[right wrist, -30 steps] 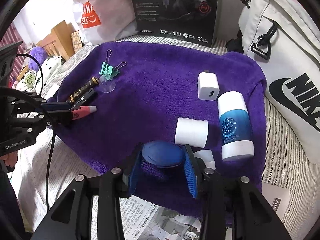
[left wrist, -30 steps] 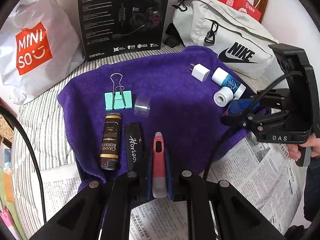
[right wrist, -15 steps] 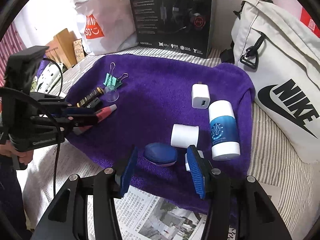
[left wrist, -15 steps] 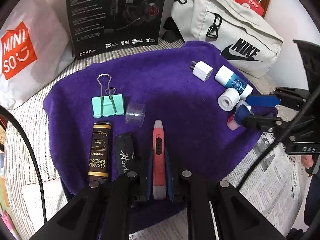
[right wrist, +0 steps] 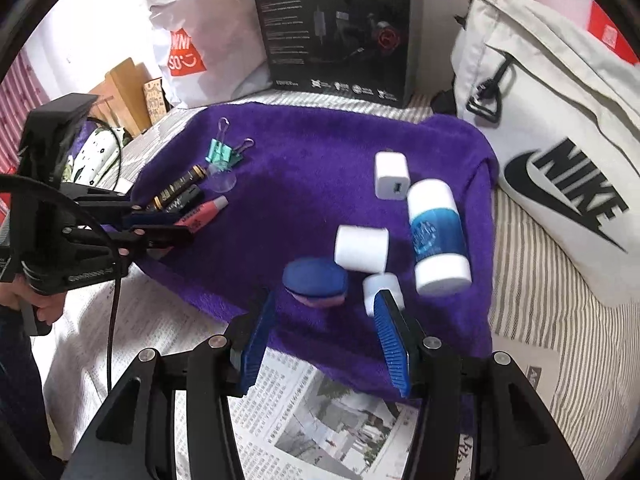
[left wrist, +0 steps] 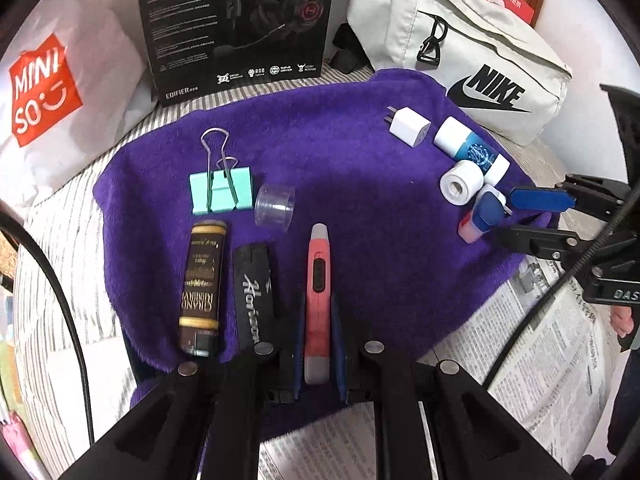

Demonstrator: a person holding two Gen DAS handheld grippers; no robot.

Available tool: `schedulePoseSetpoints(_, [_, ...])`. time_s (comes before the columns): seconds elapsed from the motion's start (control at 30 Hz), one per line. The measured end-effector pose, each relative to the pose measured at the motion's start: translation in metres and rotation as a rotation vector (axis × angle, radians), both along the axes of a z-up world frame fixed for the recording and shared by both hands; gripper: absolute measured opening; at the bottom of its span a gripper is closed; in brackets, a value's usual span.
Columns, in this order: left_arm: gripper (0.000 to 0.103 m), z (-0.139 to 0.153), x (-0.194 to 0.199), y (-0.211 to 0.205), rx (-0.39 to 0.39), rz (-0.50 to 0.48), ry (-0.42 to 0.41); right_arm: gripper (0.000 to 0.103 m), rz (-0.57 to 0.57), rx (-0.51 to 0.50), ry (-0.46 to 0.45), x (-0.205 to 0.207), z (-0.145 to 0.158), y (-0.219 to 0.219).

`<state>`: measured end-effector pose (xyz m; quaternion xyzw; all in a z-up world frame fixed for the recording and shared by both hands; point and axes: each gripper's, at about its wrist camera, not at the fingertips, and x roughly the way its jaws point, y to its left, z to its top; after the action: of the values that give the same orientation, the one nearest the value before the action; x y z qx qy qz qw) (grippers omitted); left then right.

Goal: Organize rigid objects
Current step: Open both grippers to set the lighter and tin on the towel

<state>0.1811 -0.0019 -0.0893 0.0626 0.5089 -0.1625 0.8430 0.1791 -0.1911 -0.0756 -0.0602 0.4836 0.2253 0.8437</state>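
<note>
My left gripper (left wrist: 318, 344) is shut on a red utility knife (left wrist: 318, 280) lying on the purple towel (left wrist: 352, 168), beside a black Horizon tube (left wrist: 254, 292) and a brown Grand Reserve tube (left wrist: 202, 284). My right gripper (right wrist: 324, 344) is open and empty, just behind a blue-capped pink container (right wrist: 316, 280) lying on the towel. Near it are a white roll (right wrist: 362, 248), a small white cap (right wrist: 382, 286), a blue-and-white bottle (right wrist: 436, 236) and a white charger (right wrist: 392, 176). A mint binder clip (left wrist: 220, 190) and a clear cap (left wrist: 275, 206) lie further back.
A black headset box (left wrist: 236, 28), a Miniso bag (left wrist: 44, 88) and a grey Nike bag (left wrist: 460, 44) stand behind the towel. Newspaper (right wrist: 312, 412) covers the striped bedding at the front. A black cable (left wrist: 60, 292) runs at the left.
My right gripper has opened, let go of the blue-capped container on the towel and drawn back. My left gripper still holds the red knife, now lying a little further onto the towel.
</note>
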Motion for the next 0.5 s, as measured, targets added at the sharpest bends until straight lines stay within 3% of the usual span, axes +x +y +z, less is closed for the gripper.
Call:
schedulePoseSetpoints(0.1, [0.014, 0.004, -0.006, 0.003, -0.002, 0.007, 0.005, 0.051, -0.018, 0.010, 0.003, -0.003, 0.001, -0.005])
schedulePoseSetpoints(0.2, [0.021, 0.011, -0.014, 0.005, 0.020, 0.028, -0.008, 0.055, -0.030, -0.004, 0.002, -0.008, 0.004, -0.007])
schedulePoseSetpoints(0.33, [0.046, 0.025, -0.027, 0.014, 0.034, 0.085, -0.033, 0.056, -0.036, -0.006, 0.000, -0.018, 0.011, -0.007])
schedulePoseSetpoints(0.4, [0.062, 0.031, -0.035, 0.017, 0.034, 0.104, -0.041, 0.064, -0.046, -0.009, -0.005, -0.023, 0.015, -0.008])
schedulePoseSetpoints(0.5, [0.067, 0.039, -0.049, 0.017, 0.037, 0.113, -0.064, 0.069, -0.064, 0.003, -0.013, -0.032, 0.022, -0.009])
